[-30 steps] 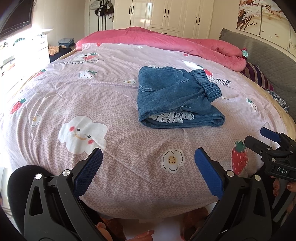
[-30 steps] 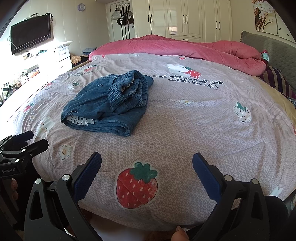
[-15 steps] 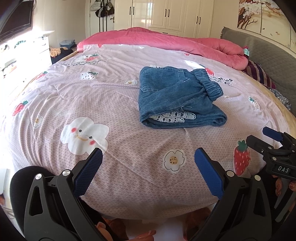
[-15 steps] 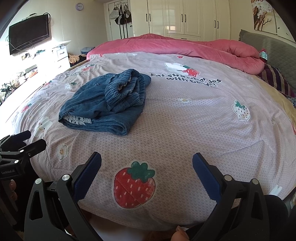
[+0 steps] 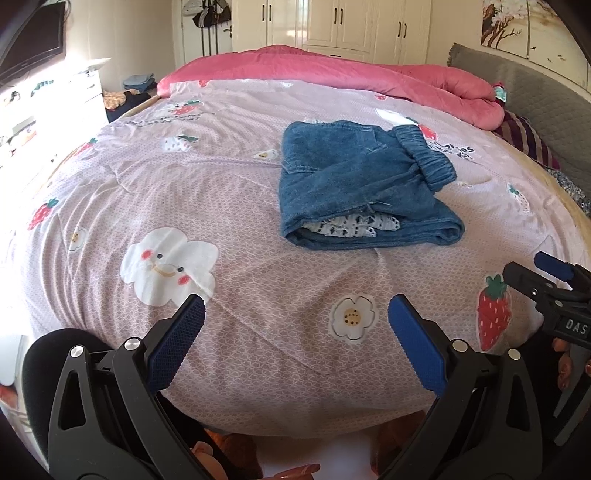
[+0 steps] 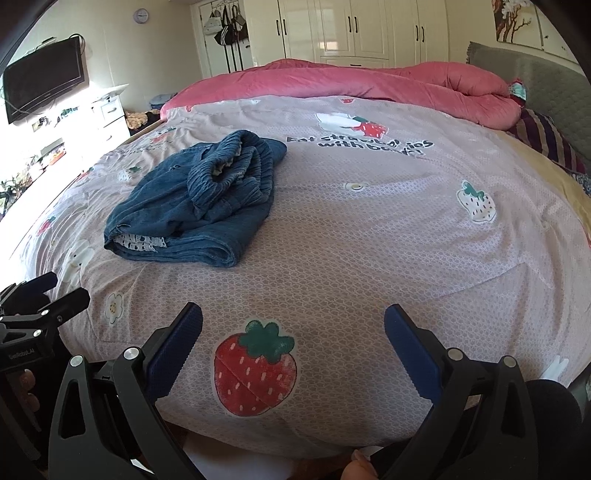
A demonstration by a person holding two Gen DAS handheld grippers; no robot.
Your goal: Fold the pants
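1. A wall-mounted television (image 6: 44, 92) hangs at the far left of the right wrist view, above a white dresser (image 6: 110, 110) in strong light.
2. The left claw (image 5: 295, 343) is held at the near edge of the bed (image 5: 184, 192), its blue-padded fingers (image 5: 175, 345) spread wide with nothing between them.
3. The pants (image 5: 362, 184), blue denim, lie folded into a compact bundle on the bed's patterned pink cover, beyond both claws and touching neither; the elastic waistband faces the right side and a white patterned lining shows at the near fold.
4. The right claw (image 6: 293, 343) hangs over a printed strawberry (image 6: 255, 373) at the bed's near edge, fingers likewise wide apart and empty.
5. A rolled pink quilt (image 6: 369, 85) runs across the far side of the bed, with white wardrobes (image 6: 351, 29) behind.
6. A grey headboard (image 6: 546, 88) stands at the far right.
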